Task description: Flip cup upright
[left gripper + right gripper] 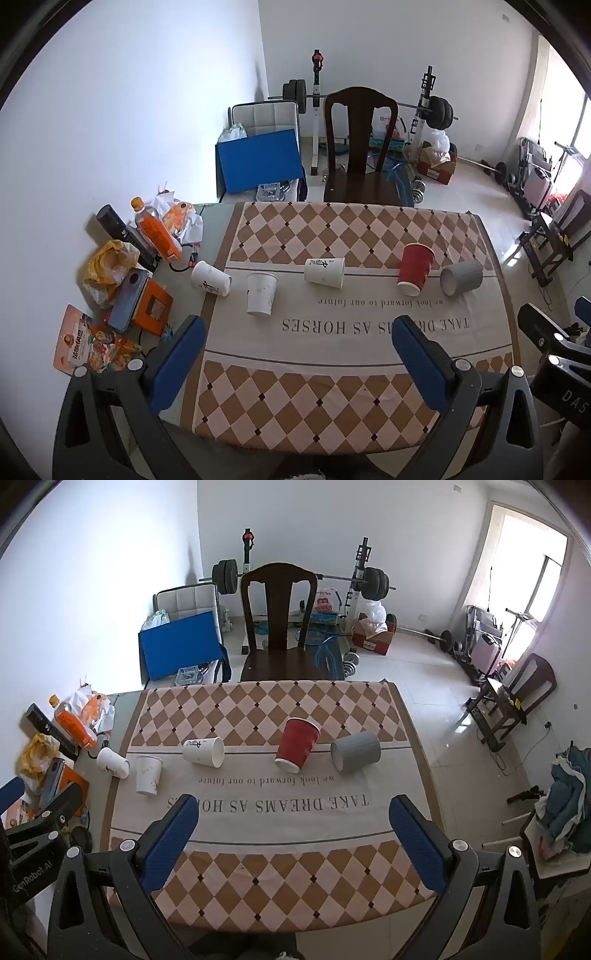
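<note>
Several paper cups lie in a row on the checkered tablecloth [351,369]. A red cup [414,269] [296,747] is tipped with its rim toward me. A grey cup [461,277] [355,751] lies on its side to its right. A white printed cup [325,272] [204,752] lies on its side in the middle. Another white cup [260,294] [148,775] stands mouth down. A third white cup [211,278] [113,762] lies at the cloth's left edge. My left gripper [297,330] and right gripper [291,810] are open, empty, above the near table.
Clutter sits at the table's left: an orange bottle [157,230], a black can [114,225], a yellow bag [109,267], a phone [129,299] and snack packets [88,343]. A dark wooden chair [360,147] stands beyond the far edge. Weights and a blue box [258,160] are behind.
</note>
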A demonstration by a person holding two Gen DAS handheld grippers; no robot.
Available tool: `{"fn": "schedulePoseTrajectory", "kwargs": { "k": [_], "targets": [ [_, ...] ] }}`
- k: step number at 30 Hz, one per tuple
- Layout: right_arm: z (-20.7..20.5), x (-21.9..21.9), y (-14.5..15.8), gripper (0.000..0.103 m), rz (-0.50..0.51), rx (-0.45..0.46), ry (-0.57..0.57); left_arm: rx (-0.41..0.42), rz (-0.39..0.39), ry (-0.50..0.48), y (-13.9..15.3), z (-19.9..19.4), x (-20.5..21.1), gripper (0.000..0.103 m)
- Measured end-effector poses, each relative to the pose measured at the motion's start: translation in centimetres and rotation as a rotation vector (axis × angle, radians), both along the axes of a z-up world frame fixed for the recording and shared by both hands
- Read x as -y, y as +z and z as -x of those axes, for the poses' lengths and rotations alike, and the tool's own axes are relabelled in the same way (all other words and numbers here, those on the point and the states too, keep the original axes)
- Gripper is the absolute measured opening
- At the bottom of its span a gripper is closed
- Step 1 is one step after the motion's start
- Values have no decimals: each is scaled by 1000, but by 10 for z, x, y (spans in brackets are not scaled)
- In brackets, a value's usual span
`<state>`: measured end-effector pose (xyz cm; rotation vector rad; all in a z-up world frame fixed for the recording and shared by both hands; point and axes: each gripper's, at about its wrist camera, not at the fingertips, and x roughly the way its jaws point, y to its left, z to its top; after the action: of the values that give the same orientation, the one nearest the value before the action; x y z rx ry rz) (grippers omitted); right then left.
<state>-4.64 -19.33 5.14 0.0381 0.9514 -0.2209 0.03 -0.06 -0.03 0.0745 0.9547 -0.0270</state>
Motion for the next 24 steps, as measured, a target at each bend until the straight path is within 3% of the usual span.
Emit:
{"fn": "schedulePoseTrajectory", "kwargs": {
  "k": [20,24],
  "targets": [
    [1,-1,-1,103,5,2,-1,9,2,-2,-4,5,-8,103],
    [1,-2,1,103,8,3,1,9,2,-6,7,1,-8,103]
  ]
}}
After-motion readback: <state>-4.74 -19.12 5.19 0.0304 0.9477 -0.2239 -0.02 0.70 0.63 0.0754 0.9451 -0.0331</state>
